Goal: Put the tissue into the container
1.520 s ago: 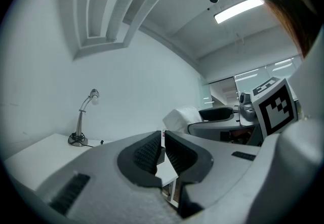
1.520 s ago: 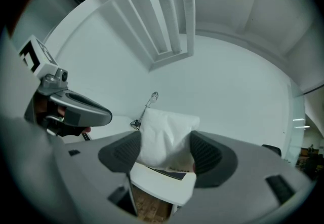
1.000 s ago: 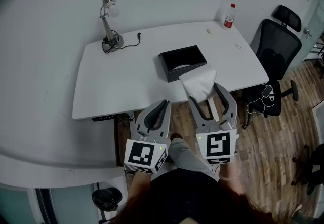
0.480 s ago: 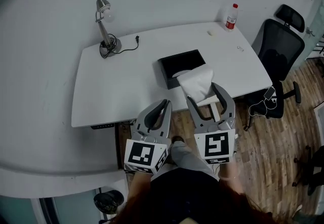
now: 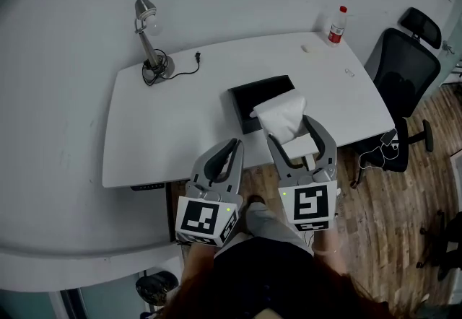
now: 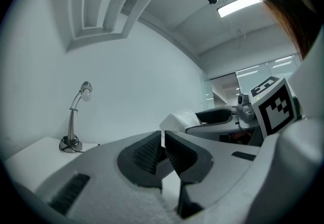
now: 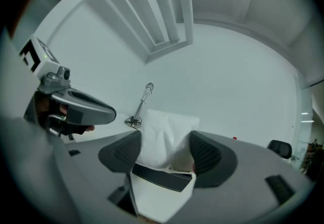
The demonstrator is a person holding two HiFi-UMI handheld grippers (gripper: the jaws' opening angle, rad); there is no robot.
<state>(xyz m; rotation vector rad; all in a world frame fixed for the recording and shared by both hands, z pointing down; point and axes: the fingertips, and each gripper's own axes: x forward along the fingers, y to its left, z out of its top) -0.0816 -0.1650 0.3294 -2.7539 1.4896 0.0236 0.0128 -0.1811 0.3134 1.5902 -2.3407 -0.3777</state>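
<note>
A white tissue pack [image 5: 283, 113] is clamped between the jaws of my right gripper [image 5: 290, 128], held in the air just above the table's near edge. Its front corner overlaps the near right rim of the black open container [image 5: 261, 92] on the white table [image 5: 173, 130]. In the right gripper view the tissue pack [image 7: 164, 139] fills the gap between both pads. My left gripper [image 5: 234, 146] hovers over the table's front edge, left of the right one, shut with nothing in it. The left gripper view shows its jaws [image 6: 163, 148] closed, the tissue pack [image 6: 179, 120] beyond.
A silver desk lamp [image 5: 149, 40] with its cord stands at the table's back left. At the back right corner stands a clear bottle [image 5: 336, 24] with a red cap, next to a small pale object [image 5: 308, 47]. A black office chair [image 5: 404, 68] sits right of the table.
My right gripper has carried the tissue pack a little forward and up, so its corner now overlaps the container's near rim. The left gripper has stayed where it was, shut.
</note>
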